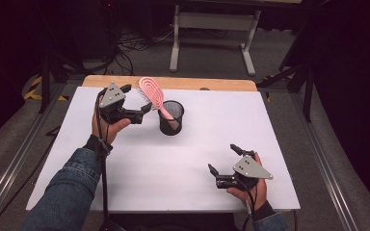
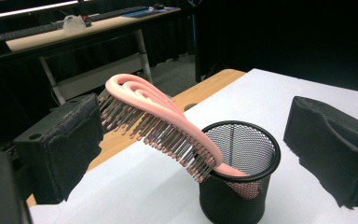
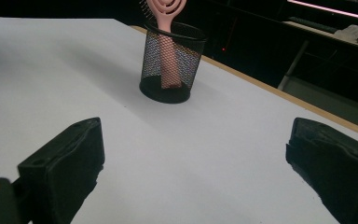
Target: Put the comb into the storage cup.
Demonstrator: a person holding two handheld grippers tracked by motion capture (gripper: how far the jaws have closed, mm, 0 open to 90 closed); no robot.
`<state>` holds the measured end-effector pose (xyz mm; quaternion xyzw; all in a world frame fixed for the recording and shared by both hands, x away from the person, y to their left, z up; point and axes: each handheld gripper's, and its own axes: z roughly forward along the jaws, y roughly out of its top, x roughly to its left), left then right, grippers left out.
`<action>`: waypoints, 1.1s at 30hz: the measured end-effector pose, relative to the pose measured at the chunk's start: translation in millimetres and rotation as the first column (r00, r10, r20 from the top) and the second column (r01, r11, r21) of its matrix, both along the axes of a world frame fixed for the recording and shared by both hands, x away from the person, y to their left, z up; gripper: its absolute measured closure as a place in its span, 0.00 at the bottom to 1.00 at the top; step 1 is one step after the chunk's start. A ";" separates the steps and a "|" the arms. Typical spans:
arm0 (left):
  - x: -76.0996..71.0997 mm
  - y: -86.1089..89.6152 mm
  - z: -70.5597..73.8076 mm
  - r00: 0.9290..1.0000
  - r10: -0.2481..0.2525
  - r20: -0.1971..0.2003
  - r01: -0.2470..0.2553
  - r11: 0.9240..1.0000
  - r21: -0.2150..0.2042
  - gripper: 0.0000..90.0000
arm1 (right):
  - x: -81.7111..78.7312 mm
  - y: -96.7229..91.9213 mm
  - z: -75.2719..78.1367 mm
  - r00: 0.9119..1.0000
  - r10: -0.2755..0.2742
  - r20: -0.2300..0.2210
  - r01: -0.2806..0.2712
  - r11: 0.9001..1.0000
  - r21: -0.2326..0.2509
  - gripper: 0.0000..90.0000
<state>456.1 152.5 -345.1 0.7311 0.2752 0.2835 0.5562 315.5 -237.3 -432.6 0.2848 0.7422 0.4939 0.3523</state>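
The pink hairbrush (image 1: 152,94) is leaning handle-down in the black mesh cup (image 1: 171,118) at the table's (image 1: 125,159) far middle. The left gripper (image 1: 144,109) is hovering just left of it, fingers wide apart and empty; it should be backing off slowly without nudging the bristles. The right gripper (image 1: 221,158) is idling near right, fingers spread and empty.

**Rig appearance**

Left gripper (image 1: 144,107): black body, grey three-cornered plate with screws at 12 o'clock, black cable trailing to 6. Right gripper (image 1: 224,159): same build. Jaw pads black, foam-like; brass insert at 7 in both gripper views. Denim sleeves, dark cuffs.
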 end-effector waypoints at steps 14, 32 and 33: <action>-8.6 1.0 0.4 1.000 -0.028 0.011 0.028 0.999 0.029 0.06 | -0.3 -0.1 0.5 1.000 0.000 0.003 0.000 1.000 0.000 0.05; -23.7 1.0 -1.6 0.997 -0.066 0.028 0.064 0.996 0.056 0.07 | -0.3 0.5 0.3 1.000 0.000 0.003 0.000 1.000 -0.004 0.05; -24.6 0.5 -2.0 0.997 -0.068 0.029 0.066 0.996 0.056 0.07 | -0.3 0.7 0.2 1.000 0.001 0.002 -0.001 1.000 -0.003 0.05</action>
